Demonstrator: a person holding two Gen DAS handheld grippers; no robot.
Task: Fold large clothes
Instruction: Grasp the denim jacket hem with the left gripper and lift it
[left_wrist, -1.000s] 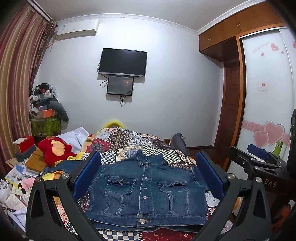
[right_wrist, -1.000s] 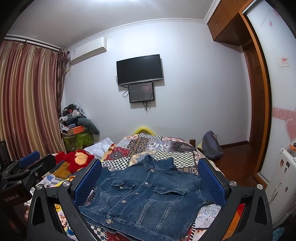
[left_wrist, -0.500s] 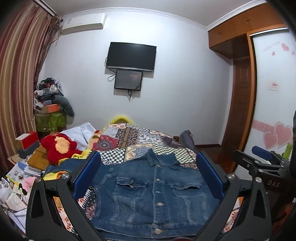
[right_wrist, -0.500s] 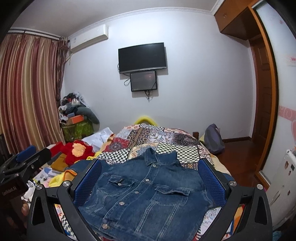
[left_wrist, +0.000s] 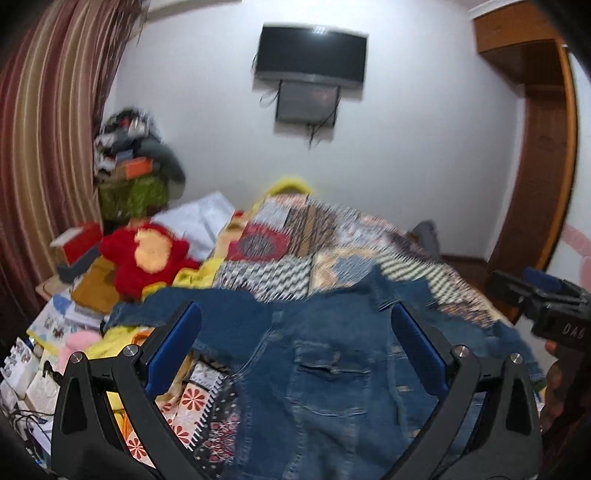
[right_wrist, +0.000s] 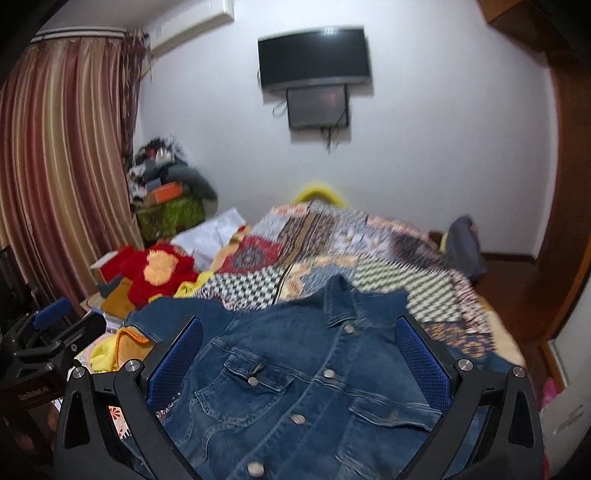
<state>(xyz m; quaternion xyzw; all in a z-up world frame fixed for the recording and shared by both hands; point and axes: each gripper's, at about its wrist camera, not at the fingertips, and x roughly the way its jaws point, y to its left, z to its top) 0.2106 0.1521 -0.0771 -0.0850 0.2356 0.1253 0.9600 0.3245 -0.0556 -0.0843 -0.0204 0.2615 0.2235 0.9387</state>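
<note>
Across the lower centre of both wrist views, the denim jacket (right_wrist: 317, 387) lies front-up and buttoned on the patchwork quilt (right_wrist: 332, 236) of the bed, collar toward the far wall, one sleeve trailing to the left of the frame over yellow fabric (right_wrist: 107, 350). The left gripper (left_wrist: 295, 350) and the right gripper (right_wrist: 299, 354) both hover above the garment with jaws spread wide and nothing between the blue pads (right_wrist: 421, 354); no fabric is gripped. Judged risks: denim is stiff and heavy, so a shallow pinch at a seam or hem may slip out on lifting, and a deep pinch may catch the quilt beneath and drag it along. The trailing sleeve may snag on the yellow fabric or pull it into the fold. Metal buttons (right_wrist: 328, 373) can deflect a pad on closing. The left view is motion-blurred, so the exact hem edge cannot be located there. The red plush toy (right_wrist: 159, 273) and clutter at left frame sit near the sleeve's sweep path.
</note>
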